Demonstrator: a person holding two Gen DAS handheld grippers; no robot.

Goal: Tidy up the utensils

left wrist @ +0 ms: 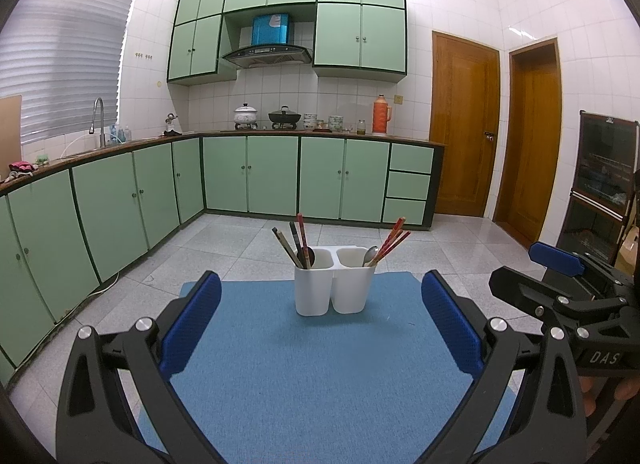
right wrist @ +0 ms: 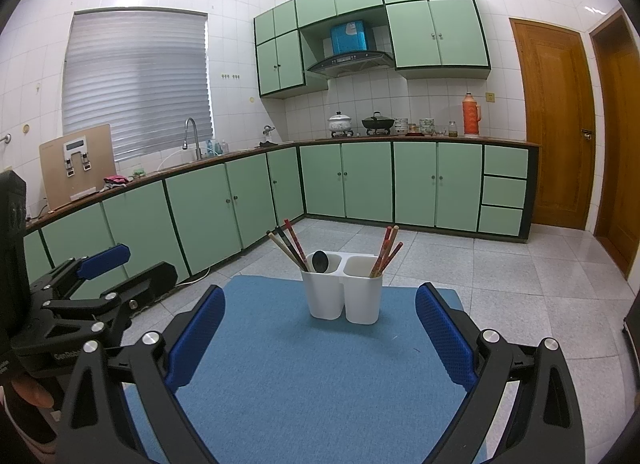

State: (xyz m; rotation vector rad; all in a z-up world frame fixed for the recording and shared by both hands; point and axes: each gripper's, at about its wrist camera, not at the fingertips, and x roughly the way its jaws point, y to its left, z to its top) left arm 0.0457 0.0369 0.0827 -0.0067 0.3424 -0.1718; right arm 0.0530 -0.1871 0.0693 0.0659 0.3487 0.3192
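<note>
Both the left gripper and right gripper hang spread and empty before the white holder, whose walls hide the chopsticks' lower ends.

The right gripper was spread wide and empty above the blue mat. A white two-compartment holder stood upright near the mat's far edge. Its left compartment held dark chopsticks and a spoon; its right compartment held red chopsticks. The left gripper hovered beyond the mat's left edge, parted.
</note>
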